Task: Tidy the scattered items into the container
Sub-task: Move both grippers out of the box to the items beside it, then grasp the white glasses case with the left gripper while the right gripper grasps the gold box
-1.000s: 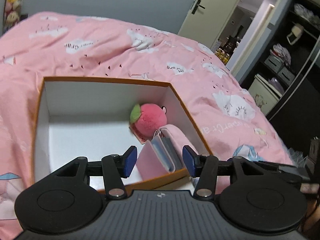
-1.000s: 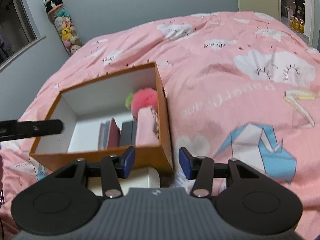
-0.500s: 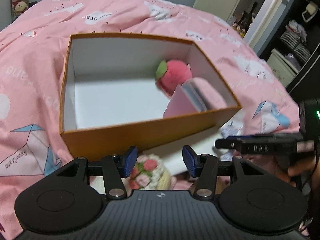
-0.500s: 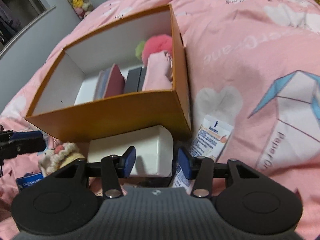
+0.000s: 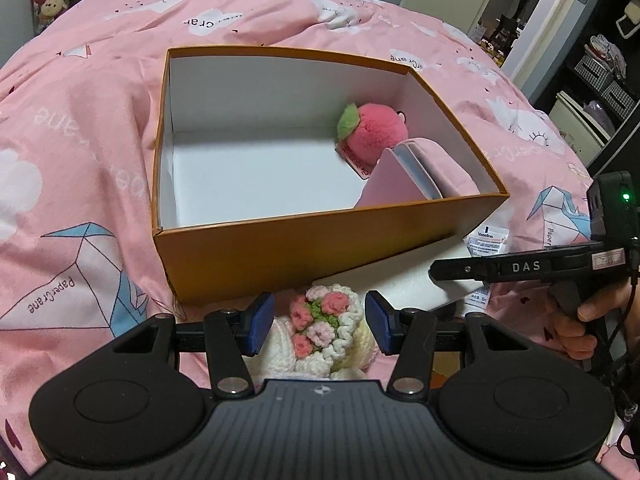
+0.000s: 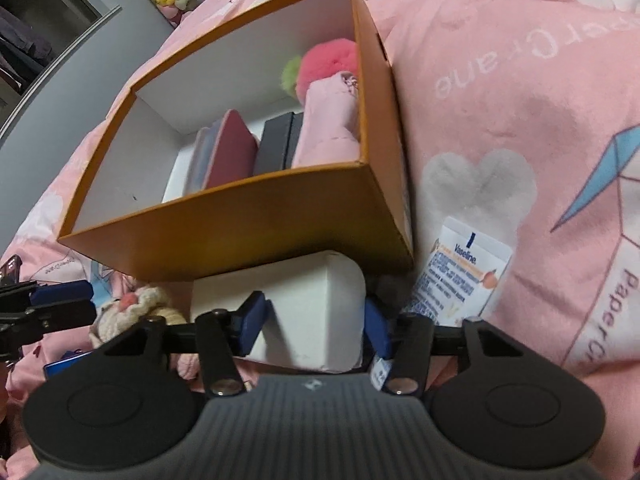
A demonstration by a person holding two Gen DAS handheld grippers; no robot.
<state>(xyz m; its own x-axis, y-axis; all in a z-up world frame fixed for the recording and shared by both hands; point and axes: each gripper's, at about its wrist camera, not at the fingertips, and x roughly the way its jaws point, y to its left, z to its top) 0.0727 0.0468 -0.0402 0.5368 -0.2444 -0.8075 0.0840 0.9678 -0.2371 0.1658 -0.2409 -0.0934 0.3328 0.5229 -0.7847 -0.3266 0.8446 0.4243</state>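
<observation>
The bed (image 5: 100,128) carries an orange box (image 5: 304,248) set out from its near edge, open side up so things can drop in; a pink plush (image 5: 372,132), a pink pouch (image 5: 416,176) and small dark and red cases already stand along its right wall. Still outside, against the box's near wall, lie a white block (image 6: 296,304), a crocheted flower bundle (image 5: 324,328) and a Vaseline sachet (image 6: 464,268). The left tongs (image 5: 318,322) gape around the bundle and the right tongs (image 6: 312,326) around the block, neither visibly pinching, likely lined up for two pickups.
</observation>
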